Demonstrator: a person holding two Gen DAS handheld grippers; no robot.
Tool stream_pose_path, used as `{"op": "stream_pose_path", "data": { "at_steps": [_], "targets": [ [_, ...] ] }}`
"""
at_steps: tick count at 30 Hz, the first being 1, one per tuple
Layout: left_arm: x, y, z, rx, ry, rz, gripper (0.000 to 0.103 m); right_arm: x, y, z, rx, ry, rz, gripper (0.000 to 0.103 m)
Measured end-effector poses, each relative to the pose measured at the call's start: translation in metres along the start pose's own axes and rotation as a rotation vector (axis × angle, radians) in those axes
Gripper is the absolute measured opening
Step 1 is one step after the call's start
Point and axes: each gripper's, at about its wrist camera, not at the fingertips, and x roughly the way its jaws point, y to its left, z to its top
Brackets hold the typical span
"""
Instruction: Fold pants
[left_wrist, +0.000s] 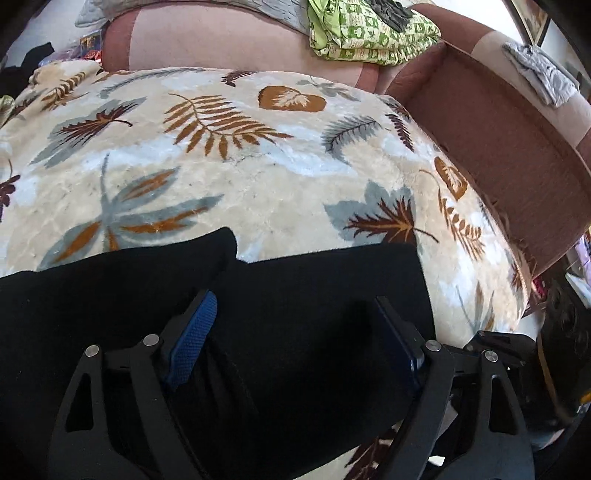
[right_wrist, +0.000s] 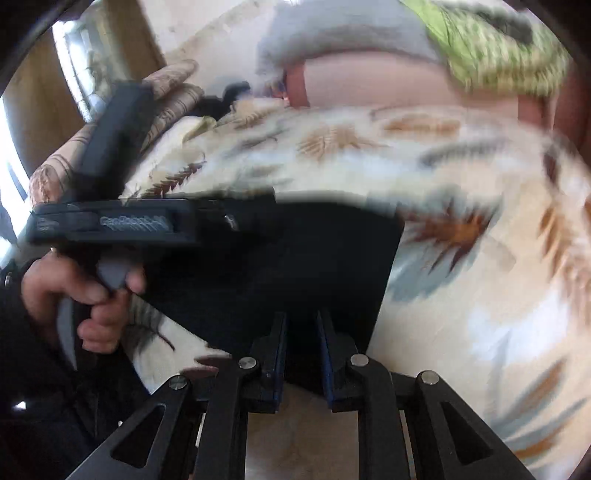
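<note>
Pants (left_wrist: 303, 325), plain black and matte, lay flat on the near part of a cream blanket (left_wrist: 229, 184) printed with brown and grey leaves, two edges meeting at a notch on their far side. Left gripper (left_wrist: 295, 321) hung over the cloth with its blue-padded fingers (left_wrist: 194, 332) spread wide. Right gripper (right_wrist: 301, 332) had its fingers narrow, pinching the pants' near edge. A hand (right_wrist: 85, 295) gripped the left gripper's handle.

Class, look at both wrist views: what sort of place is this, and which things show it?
Probably a living room or bedroom at home. A plush leaf-patterned blanket covers what looks like a sofa with a pink-brown upholstered back, and a heap of green patterned laundry lies on it.
</note>
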Motion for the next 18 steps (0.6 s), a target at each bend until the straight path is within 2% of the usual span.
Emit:
{"op": "stream_pose_path", "data": {
  "at_steps": [3,7,9,11,14,15,18],
  "targets": [
    [-0.002,0.004,-0.007,0.005,-0.003,0.017,0.084,0.001,-0.010,-0.001,0.054,0.006,0.046,0.016],
    [-0.008,0.003,-0.012,0.016,-0.028,0.056,0.084,-0.011,-0.010,0.009,0.073,-0.012,0.058,0.015],
    [-0.013,-0.003,-0.018,0.044,-0.057,0.097,0.084,-0.028,-0.015,0.027,0.096,-0.105,0.011,0.015],
    [-0.026,-0.008,-0.024,0.051,-0.108,0.128,0.084,-0.030,-0.020,0.044,0.088,-0.137,-0.041,0.015],
    [-0.042,-0.017,-0.035,0.082,-0.153,0.068,0.085,-0.007,-0.021,0.063,0.026,-0.080,-0.073,0.015],
    [-0.041,-0.018,-0.037,0.091,-0.141,0.055,0.085,0.003,-0.021,0.066,0.015,-0.053,-0.079,0.015],
    [-0.017,-0.012,-0.046,0.083,-0.016,0.082,0.084,0.035,-0.026,0.058,-0.007,0.032,-0.067,0.016]
  ]
}}
